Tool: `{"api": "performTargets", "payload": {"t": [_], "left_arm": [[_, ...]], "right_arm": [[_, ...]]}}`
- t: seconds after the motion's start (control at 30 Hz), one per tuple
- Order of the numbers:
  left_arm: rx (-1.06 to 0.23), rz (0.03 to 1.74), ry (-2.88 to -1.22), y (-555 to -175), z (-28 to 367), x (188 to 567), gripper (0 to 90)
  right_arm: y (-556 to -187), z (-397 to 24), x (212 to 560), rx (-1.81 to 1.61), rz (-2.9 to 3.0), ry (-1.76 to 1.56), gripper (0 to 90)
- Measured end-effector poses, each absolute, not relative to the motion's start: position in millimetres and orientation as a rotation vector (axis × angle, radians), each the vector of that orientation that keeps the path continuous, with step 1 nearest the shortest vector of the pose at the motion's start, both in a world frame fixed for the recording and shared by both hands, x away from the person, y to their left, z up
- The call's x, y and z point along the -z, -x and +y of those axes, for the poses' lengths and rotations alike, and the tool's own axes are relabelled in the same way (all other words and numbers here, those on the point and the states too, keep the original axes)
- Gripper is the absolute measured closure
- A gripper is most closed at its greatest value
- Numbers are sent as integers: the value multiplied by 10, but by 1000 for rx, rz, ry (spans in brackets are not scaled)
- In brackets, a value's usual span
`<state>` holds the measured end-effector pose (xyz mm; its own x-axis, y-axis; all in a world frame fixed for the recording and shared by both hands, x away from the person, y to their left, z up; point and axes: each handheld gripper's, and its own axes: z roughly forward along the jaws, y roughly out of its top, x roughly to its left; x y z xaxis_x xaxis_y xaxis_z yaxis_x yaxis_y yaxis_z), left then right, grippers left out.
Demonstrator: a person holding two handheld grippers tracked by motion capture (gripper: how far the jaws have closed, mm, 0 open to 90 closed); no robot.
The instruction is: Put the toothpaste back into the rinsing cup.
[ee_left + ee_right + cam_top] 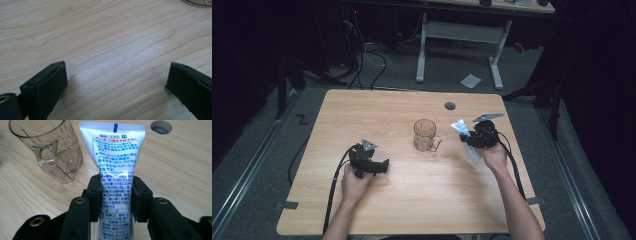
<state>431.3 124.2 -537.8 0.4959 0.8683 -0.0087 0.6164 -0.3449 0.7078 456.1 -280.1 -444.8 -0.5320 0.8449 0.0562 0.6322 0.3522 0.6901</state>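
Observation:
A clear plastic mug [426, 135] with a handle stands upright near the table's middle; it also appears as the mug [53, 152] at the upper left of the right gripper view. My right gripper [472, 141] is shut on a white toothpaste tube [113, 160] with printed text, its flat crimped end pointing away from me. The tube [462, 131] is held off the table, to the right of the mug. My left gripper [384, 166] rests low over the wood at the left, jaws wide apart with bare table between its fingertips [47, 85].
The light wooden table [362, 110] has a round cable hole [450, 105] near its far edge, also seen as the hole [161, 126]. Beyond it stand a white desk frame [462, 35] and cables on the grey floor. Dark surroundings flank the table.

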Motion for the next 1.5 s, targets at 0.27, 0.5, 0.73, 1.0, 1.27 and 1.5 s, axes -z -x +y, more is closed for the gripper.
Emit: {"api": "performTargets", "payload": {"t": [0.27, 0.5, 0.73, 1.0, 1.27, 1.5], "left_arm": [[-493, 1214, -2084, -4314, 1242, 5378, 36], [-493, 1214, -2083, -4314, 1242, 5378, 36], [-493, 1214, -2084, -4314, 1242, 5378, 36], [-493, 1213, -2085, -4314, 1243, 5378, 35], [-493, 1214, -2084, -4314, 1242, 5378, 36], [-493, 1214, -2084, -4313, 1242, 5378, 35]], "right_arm": [[-4497, -2769, 4371, -1033, 2302, -1284, 651], [-4450, -2726, 4304, -1069, 2295, -1262, 651], [-4421, -2657, 4254, -1108, 2294, -1234, 652], [-4394, -2562, 4169, -1153, 2294, -1201, 652], [-4387, -2464, 4095, -1198, 2285, -1165, 652], [-4390, -2383, 4040, -1223, 2283, -1141, 652]]}}
